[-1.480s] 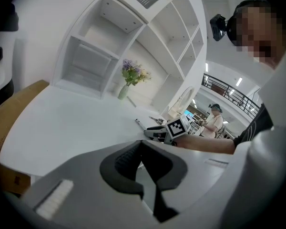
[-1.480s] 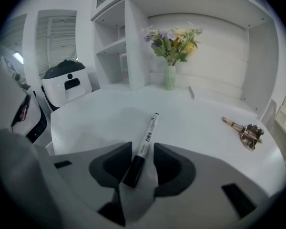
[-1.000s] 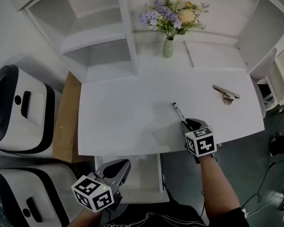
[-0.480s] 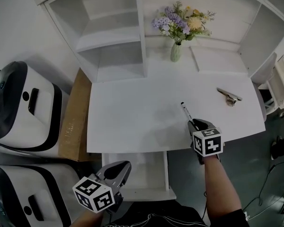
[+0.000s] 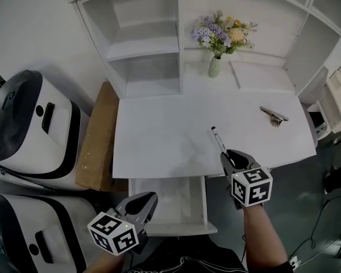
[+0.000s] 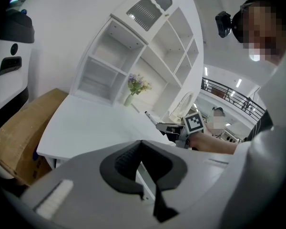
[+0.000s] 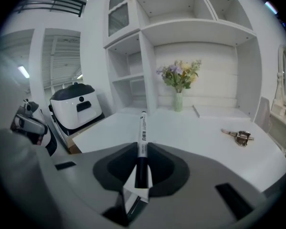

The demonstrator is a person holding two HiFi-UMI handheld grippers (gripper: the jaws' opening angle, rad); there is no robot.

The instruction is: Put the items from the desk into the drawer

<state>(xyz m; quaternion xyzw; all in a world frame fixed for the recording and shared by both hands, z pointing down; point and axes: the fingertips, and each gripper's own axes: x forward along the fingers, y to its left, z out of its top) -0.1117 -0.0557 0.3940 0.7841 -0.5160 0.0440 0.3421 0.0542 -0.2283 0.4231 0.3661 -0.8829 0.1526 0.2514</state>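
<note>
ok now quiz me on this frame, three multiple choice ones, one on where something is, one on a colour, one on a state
1. Where is the small metal object?
A) on the desk's right side
B) in the drawer
C) on a shelf

2. What colour is the desk?
A) brown
B) white
C) black

3. The right gripper is:
A) open and empty
B) shut on the vase
C) shut on the pen

Answers:
1 A: it lies on the desk top near the right edge.
2 B: the top is plain white in every view.
3 C: the right gripper view shows the pen clamped between its jaws.
</note>
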